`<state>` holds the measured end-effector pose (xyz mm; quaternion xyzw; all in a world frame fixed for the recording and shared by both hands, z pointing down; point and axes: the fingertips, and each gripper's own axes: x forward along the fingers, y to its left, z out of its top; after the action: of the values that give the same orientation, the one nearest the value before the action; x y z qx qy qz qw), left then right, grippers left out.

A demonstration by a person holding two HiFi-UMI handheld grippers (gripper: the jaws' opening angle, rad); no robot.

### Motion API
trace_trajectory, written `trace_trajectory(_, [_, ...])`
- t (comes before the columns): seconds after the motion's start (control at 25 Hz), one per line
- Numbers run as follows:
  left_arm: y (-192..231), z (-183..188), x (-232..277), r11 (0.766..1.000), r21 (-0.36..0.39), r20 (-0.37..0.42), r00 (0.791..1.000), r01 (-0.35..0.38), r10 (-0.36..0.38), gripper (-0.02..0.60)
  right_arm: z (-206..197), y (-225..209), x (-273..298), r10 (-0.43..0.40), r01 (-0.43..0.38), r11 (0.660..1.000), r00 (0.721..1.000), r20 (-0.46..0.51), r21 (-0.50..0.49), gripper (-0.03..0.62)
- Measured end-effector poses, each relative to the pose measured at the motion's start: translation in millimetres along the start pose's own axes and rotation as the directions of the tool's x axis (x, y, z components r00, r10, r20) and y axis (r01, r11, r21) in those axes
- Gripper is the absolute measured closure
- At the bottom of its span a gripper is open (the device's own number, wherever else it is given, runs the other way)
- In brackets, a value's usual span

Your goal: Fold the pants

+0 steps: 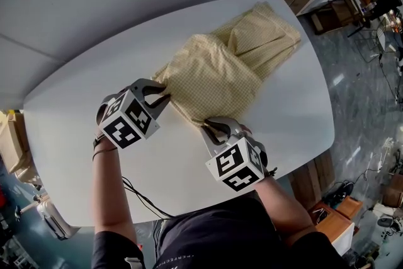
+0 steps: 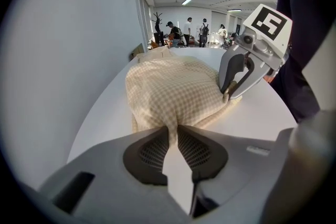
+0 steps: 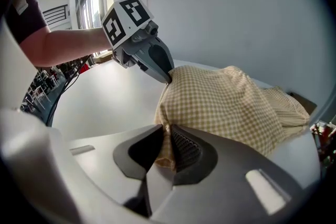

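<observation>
Pants [image 1: 220, 69] lie bunched mid-frame on white tabletop [image 1: 82, 104]; left gripper [image 1: 162, 93] and right gripper [image 1: 213, 128] have fingers clamped on near edge corners. Cloth looks thin, light, floppy, likely drapes when lifted; corner holds suit it

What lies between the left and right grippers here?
The near edge of the yellow checked cloth pants, pinched at each end by the left gripper and right gripper; the head view shows it.

The right tongs [image 3: 167, 134] clamp a corner of the checked yellow pants [image 3: 226, 107] on the white worktop [image 3: 105, 97]; beyond them, the left tongs [image 3: 168, 78] pinch another corner.
</observation>
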<state>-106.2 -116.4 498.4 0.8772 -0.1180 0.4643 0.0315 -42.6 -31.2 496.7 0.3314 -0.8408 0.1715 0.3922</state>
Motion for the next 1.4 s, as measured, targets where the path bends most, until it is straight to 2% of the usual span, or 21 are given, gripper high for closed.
trace_trajectory(0.2, [-4, -5, -4, 1.000, 0.001, -0.036, 0.999, -0.013, 0.013, 0.541, 4, 7, -4, 0.043, -0.043, 0.999, 0.999, 0.002, 0.015, 0.559])
trace_trajectory(0.48, [-24, -24, -28, 1.000, -0.009, -0.115, 0.993, 0.001, -0.002, 0.541, 10, 44, -13, 0.168, -0.168, 0.985, 0.986, 0.013, 0.035, 0.560])
trace_trajectory(0.68, [-27, -21, -50, 0.999, 0.005, -0.146, 0.989, -0.036, 0.037, 0.541, 24, 58, -27, 0.238, -0.241, 0.968, 0.970, 0.052, 0.065, 0.560])
trace_trajectory(1.0, [-9, 25, -79, 0.990, 0.050, -0.140, 0.981, -0.131, 0.136, 0.546, 56, 38, -63, 0.262, -0.270, 0.962, 0.956, 0.134, 0.042, 0.562])
trace_trajectory(1.4, [24, 107, -71, 0.969, 0.101, -0.119, 0.964, -0.226, 0.237, 0.546, 74, -38, -106, 0.243, -0.256, 0.966, 0.939, 0.243, 0.023, 0.563])
